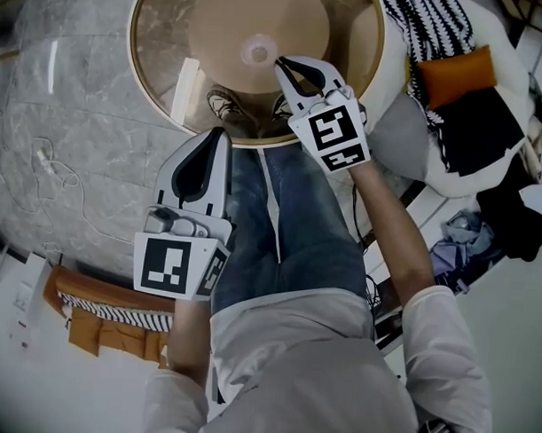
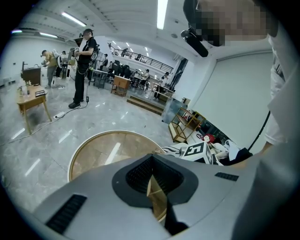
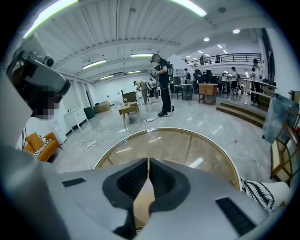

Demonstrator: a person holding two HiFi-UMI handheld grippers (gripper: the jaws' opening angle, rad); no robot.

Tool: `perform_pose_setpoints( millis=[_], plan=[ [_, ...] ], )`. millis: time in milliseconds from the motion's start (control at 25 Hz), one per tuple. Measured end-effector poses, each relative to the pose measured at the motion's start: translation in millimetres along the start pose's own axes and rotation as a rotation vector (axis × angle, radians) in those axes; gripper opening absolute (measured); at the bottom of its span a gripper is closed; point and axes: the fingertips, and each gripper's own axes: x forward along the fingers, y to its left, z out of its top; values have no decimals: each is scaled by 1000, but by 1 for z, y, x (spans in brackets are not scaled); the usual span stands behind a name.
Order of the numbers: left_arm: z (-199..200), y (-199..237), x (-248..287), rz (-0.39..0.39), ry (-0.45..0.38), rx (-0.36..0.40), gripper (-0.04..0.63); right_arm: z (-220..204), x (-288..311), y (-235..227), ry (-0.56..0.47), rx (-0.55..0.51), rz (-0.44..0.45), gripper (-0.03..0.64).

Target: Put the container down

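A small clear round container point(image 1: 257, 49) stands on the round glass table point(image 1: 157, 38) with its gold rim. My right gripper point(image 1: 282, 64) hovers just to the right of the container, apart from it, jaws shut with nothing between them. In the right gripper view the right gripper point(image 3: 148, 161) shows its tips meeting above the table point(image 3: 178, 145). My left gripper point(image 1: 221, 134) is held over the person's lap, short of the table's near edge, shut and empty. From the left gripper view, the left gripper point(image 2: 151, 157) points toward the table point(image 2: 93, 154).
A white flat piece point(image 1: 185, 91) lies at the table's near left edge. Shoes point(image 1: 229, 108) show through the glass. Cushions and clothes point(image 1: 453, 75) pile up on the right. A cable point(image 1: 51, 172) runs over the marble floor. People point(image 3: 163, 84) stand far off.
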Motion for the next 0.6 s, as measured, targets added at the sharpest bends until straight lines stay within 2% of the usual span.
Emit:
perform_pose_setpoints(
  millis=[200,360,600],
  plan=[
    [8,-8,-7,-10,-15,-13,17,12,-12,1,-13,23,24,17],
    [1,-25,-13,-42,9,-14,17,20,-23,4,-9,35,53,17],
    [7,-34,-27,-55,1,-24,17,38,-43,8,-29,34,56,17]
  ],
)
